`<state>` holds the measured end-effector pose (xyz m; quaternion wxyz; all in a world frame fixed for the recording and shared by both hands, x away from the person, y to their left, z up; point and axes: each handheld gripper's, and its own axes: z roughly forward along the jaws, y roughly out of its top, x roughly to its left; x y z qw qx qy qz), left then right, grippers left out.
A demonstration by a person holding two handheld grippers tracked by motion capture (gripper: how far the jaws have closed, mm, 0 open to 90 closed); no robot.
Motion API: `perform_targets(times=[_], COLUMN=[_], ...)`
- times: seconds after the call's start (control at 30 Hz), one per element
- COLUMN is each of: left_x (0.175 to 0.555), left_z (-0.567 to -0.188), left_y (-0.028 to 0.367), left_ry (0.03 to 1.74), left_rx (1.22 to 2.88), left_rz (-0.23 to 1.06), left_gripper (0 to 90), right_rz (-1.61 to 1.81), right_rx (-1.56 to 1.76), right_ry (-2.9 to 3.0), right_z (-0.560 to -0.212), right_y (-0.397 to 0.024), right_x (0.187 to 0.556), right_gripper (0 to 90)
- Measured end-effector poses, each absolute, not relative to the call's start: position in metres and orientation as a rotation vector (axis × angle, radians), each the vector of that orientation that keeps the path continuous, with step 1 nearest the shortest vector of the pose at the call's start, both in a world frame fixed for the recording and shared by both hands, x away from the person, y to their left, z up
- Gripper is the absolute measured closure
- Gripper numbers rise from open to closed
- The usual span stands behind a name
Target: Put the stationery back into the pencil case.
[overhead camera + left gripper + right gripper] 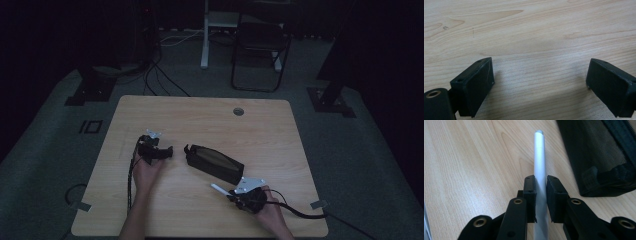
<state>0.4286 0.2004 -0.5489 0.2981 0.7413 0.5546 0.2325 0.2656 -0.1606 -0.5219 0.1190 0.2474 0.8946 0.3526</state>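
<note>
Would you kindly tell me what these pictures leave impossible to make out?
- White pen: its rear end is hidden behind the right gripper in the right gripper view.
- Black mesh pouch: cut off by the right gripper view's edge; in the dim high view its contents and zip state are unreadable.
- Left gripper: its fingers run past the frame's bottom edge.

White pen (540, 162) pinched between fingers, lying just beside the black mesh pouch (599, 155) on the table

Readable text: none in any view
Pouch (214, 163): no label or brand legible
Pen (540, 165): plain, no print
Table (200, 120): no markings
</note>
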Motion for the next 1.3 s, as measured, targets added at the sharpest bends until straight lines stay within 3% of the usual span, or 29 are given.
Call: perform_targets(times=[1.3], left_x=[0.429], left_z=[-0.549], left_y=[0.2], left_ry=[1.474], left_rx=[1.97], left_rz=[0.617], left_gripper=[8.1], right_rz=[1.106], right_rx=[0.701], right_ry=[2.519], right_z=[-0.487], right_y=[-0.179], right_x=[0.261], right_gripper=[79.0])
